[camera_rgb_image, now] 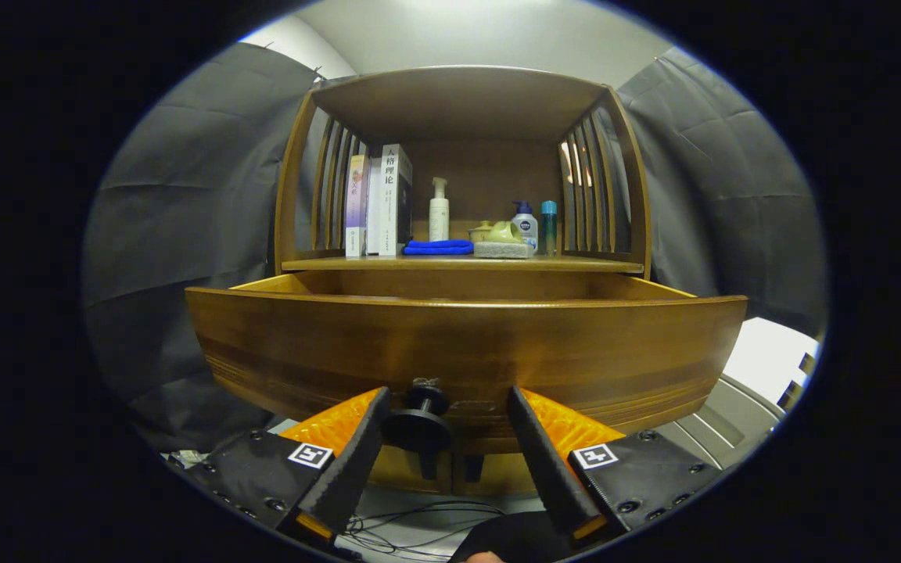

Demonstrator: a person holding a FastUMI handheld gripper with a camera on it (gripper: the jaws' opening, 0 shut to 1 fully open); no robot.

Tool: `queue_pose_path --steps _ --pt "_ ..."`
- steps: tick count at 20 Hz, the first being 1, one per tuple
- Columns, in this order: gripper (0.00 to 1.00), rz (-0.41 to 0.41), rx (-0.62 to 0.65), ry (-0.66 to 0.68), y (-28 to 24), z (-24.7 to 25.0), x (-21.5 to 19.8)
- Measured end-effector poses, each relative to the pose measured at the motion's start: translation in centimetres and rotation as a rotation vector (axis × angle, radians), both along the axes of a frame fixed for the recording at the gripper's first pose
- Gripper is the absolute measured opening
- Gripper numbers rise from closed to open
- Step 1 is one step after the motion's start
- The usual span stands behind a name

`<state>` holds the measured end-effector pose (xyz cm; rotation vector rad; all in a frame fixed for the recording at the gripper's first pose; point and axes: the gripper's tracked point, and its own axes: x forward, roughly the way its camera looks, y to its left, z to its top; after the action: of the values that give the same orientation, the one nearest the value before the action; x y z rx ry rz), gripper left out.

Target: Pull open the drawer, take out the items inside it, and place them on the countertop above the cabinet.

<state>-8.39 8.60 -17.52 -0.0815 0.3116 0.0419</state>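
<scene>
The wooden drawer (466, 352) stands pulled out from the cabinet, its wide front panel facing me. That panel hides whatever lies inside. A dark round knob (419, 426) sticks out low on the panel. My gripper (447, 395) is open, with the knob between its fingers. The knob sits close against the left finger, and a wide gap separates it from the right finger (536, 446). Above the drawer runs the cabinet's countertop (615, 266), under a wooden hutch.
On the countertop stand upright books (380, 199), a white pump bottle (439, 209), a folded blue cloth (439, 247), a sponge (504, 249), a green pot (497, 231) and two small bottles (536, 225). Cables (419, 520) lie on the floor below.
</scene>
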Motion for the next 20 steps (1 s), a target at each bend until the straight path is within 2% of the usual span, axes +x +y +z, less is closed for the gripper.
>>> queue_pose_path --steps 5,20 --pt "0.96 -0.051 0.048 0.009 -0.7 0.2 1.7" --pt "0.98 -0.058 0.029 -0.002 -0.3 0.0 7.0"
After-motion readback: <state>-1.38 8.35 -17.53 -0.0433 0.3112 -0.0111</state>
